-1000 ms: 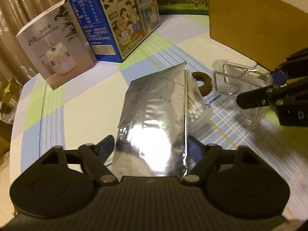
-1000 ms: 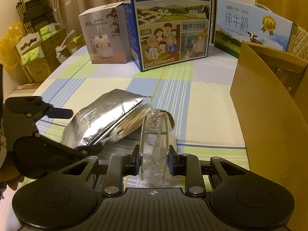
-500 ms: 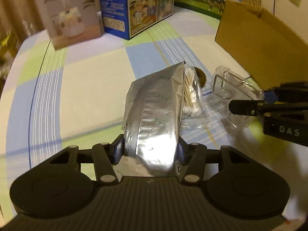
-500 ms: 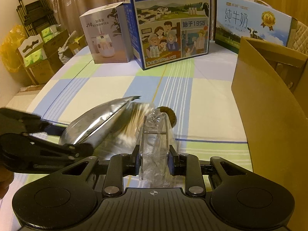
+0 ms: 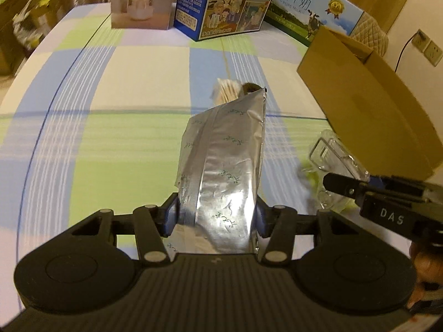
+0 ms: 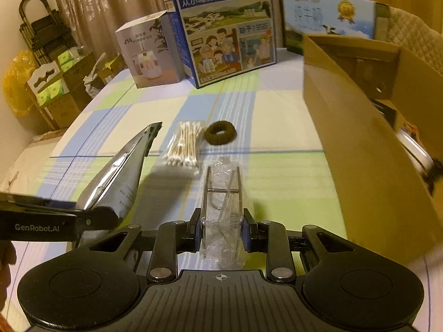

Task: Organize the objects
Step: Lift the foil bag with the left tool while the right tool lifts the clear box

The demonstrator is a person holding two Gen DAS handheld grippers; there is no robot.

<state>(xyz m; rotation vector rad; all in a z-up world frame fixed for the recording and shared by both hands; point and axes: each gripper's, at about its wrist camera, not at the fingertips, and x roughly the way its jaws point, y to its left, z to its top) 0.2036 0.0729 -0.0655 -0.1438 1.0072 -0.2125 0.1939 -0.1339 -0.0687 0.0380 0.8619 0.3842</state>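
Foil pouch is clamped in the left gripper, clear plastic case pinched in the right gripper, both lifted off the table; next, carry them over the cardboard box at its right edge.

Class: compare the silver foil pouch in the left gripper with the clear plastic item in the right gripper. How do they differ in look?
The silver foil pouch is opaque and shiny; the clear plastic item is see-through. The pouch is creased with small green marks; the clear item is unprinted, a metal bar showing inside. Both are clamped, in the left gripper and right gripper.
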